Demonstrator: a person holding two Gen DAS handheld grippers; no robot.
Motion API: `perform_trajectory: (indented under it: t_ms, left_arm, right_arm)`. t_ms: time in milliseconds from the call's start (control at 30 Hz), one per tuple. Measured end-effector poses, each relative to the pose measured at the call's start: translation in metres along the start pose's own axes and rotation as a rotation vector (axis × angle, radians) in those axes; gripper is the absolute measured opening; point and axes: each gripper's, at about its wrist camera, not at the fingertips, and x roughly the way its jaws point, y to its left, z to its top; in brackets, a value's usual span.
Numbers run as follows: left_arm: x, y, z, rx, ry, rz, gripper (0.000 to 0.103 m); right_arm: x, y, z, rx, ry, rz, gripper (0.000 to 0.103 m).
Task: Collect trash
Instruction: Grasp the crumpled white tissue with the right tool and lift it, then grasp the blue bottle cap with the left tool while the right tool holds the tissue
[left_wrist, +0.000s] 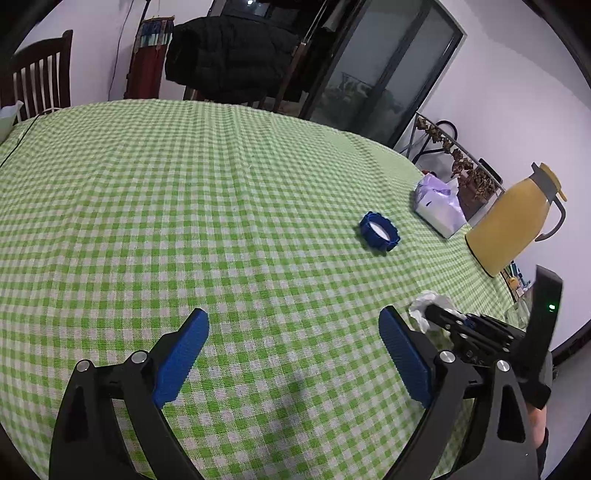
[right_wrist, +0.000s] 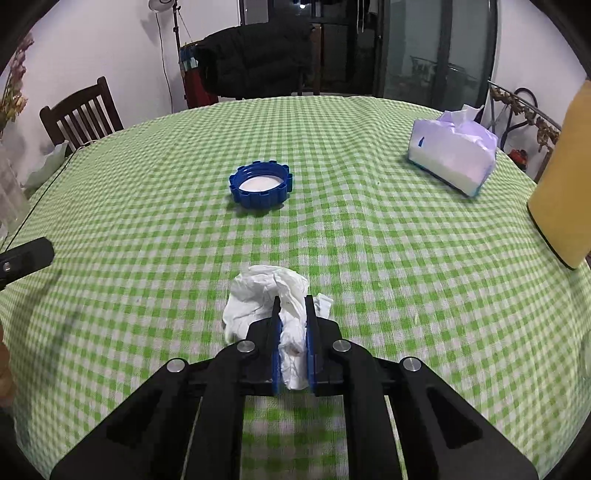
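A crumpled white tissue (right_wrist: 258, 291) lies on the green checked tablecloth (right_wrist: 369, 258), and my right gripper (right_wrist: 292, 301) is shut on it, the blue pads pinching a fold of the paper. The same tissue (left_wrist: 424, 302) shows at the right of the left wrist view, under the right gripper's black fingers (left_wrist: 443, 314). A blue ridged bottle cap (right_wrist: 261, 184) lies open side up farther out on the cloth; it is also the blue cap (left_wrist: 380, 231) in the left wrist view. My left gripper (left_wrist: 293, 323) hovers open over bare cloth, nothing between its pads.
A pack of tissues in a pale wrapper (right_wrist: 452, 155) lies at the right. A yellow thermos jug (left_wrist: 513, 221) stands near the table's right edge. A wooden chair (right_wrist: 81, 114) and a dark jacket (right_wrist: 255, 62) over another chair stand beyond the far edge.
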Motion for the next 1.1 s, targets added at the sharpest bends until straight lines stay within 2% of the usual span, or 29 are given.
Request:
perform_trajectory:
  t_ms: [133, 200, 300, 400, 500, 567, 667, 767, 800, 867, 967, 1100]
  left_arm:
    - [0.006, 0.000, -0.001, 0.007, -0.008, 0.036, 0.090]
    - [0.008, 0.000, -0.001, 0.008, -0.013, 0.045, 0.090]
    - [0.010, -0.004, -0.002, 0.022, -0.027, 0.064, 0.090]
    - [0.006, -0.010, -0.002, 0.046, -0.049, 0.074, 0.090]
    - [-0.001, -0.017, -0.003, 0.049, -0.083, 0.041, 0.090]
    - [0.000, -0.028, -0.001, 0.074, -0.066, 0.091, 0.090]
    - [0.009, -0.056, 0.011, 0.166, -0.039, 0.099, 0.090]
    - [0.035, -0.098, 0.029, 0.310, -0.022, 0.078, 0.090]
    - [0.052, -0.112, 0.036, 0.372, -0.004, 0.086, 0.090]
    - [0.085, -0.131, 0.046, 0.435, 0.016, 0.125, 0.090]
    - [0.116, -0.144, 0.058, 0.432, 0.041, 0.111, 0.089]
    - [0.150, -0.149, 0.065, 0.433, 0.092, 0.166, 0.089]
  right_arm:
    - [-0.042, -0.027, -0.007, 0.063, -0.205, -0.077, 0.010]
    - [-0.053, -0.043, -0.011, 0.098, -0.270, -0.152, 0.010]
    - [-0.065, -0.067, -0.020, 0.191, -0.328, -0.144, 0.010]
    - [-0.070, -0.074, -0.020, 0.223, -0.354, -0.146, 0.010]
    - [-0.073, -0.069, -0.020, 0.208, -0.373, -0.165, 0.010]
    - [-0.071, -0.064, -0.017, 0.188, -0.367, -0.179, 0.010]
    - [-0.073, -0.062, -0.017, 0.186, -0.376, -0.189, 0.010]
    - [-0.074, -0.064, -0.018, 0.201, -0.386, -0.201, 0.010]
    - [-0.073, -0.065, -0.017, 0.205, -0.385, -0.208, 0.011]
    - [-0.074, -0.065, -0.018, 0.208, -0.387, -0.211, 0.010]
    - [-0.076, -0.067, -0.019, 0.222, -0.402, -0.220, 0.010]
    - [-0.078, -0.063, -0.020, 0.211, -0.411, -0.243, 0.010]
